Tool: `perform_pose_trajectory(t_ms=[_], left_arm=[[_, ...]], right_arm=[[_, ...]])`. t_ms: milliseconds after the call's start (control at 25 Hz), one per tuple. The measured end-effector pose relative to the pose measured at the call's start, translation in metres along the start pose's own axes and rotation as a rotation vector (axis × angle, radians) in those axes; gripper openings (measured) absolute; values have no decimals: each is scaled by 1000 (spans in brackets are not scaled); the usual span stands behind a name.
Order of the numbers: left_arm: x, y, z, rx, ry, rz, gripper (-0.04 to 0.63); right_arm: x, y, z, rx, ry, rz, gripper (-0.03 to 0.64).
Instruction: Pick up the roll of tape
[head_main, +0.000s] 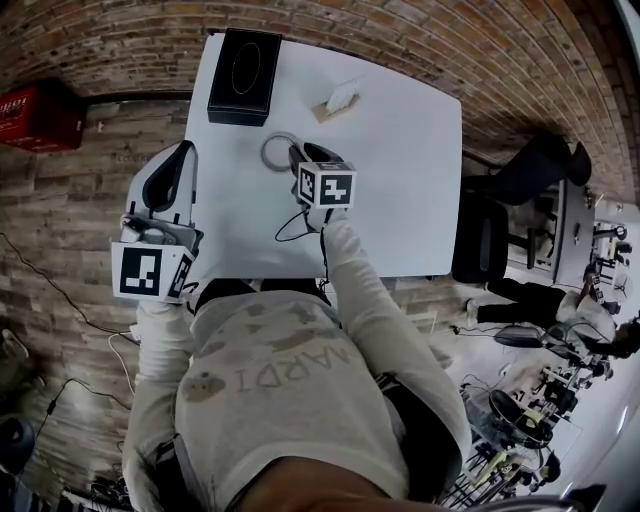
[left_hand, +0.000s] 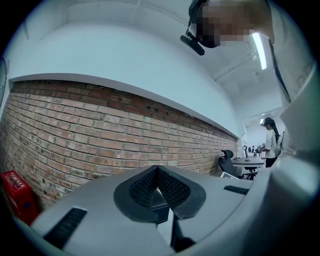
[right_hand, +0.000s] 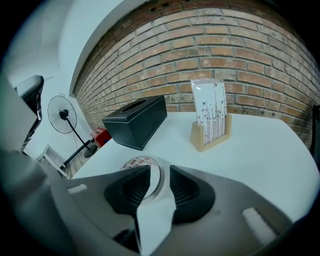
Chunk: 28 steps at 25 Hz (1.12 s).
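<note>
Roll of tape (head_main: 276, 153): lies flat on the white tabletop (head_main: 400, 190), nearer the viewer than the black tissue box (head_main: 243, 66); card stand (head_main: 338, 99) off to its right
Right claw (head_main: 296, 158): released and tilted downward; pads apart on either side of the roll's near rim, not pressing on it
Left claw (head_main: 185, 152): clenched, tips meeting with nothing between; held past the tabletop's left edge, pointing level at the brick wall (left_hand: 75, 135)
Floor: red box (head_main: 40, 115) at far left

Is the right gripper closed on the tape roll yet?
No, the fingers of the right gripper stand apart, with the wall of the tape roll between them, not pressed.
</note>
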<state>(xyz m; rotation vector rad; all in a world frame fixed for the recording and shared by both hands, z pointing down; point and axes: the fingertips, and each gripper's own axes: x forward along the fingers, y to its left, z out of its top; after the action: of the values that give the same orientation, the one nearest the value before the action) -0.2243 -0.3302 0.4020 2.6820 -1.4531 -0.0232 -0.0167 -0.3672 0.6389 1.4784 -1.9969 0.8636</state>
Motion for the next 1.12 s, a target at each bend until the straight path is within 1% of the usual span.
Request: perform_pose_trajectory(t_ms=[360, 560, 640, 720, 760, 800, 920, 1120], left_arm=[[3, 19, -13, -19, 28, -9, 6], [3, 26, -15, -24, 30, -9, 6], [3, 27, -16, -25, 30, -10, 6], [4, 25, -16, -24, 31, -15, 6], [4, 24, -16, -22, 32, -17, 6], [4, 23, -16, -19, 33, -19, 6], [2, 21, -15, -15, 34, -21, 6], [-1, 17, -13, -10, 33, -17, 6]], right_arm=[[25, -6, -14, 1, 95, -55, 130], [28, -6, -15, -24, 131, -88, 123], [28, -4, -14, -42, 137, -95, 115], [29, -1, -15, -63, 142, -104, 80], [29, 0, -15, -74, 144, -110, 77], [29, 1, -15, -84, 145, -116, 62], [25, 3, -16, -77, 132, -130, 58], [5, 3, -13, -32, 52, -115, 58]])
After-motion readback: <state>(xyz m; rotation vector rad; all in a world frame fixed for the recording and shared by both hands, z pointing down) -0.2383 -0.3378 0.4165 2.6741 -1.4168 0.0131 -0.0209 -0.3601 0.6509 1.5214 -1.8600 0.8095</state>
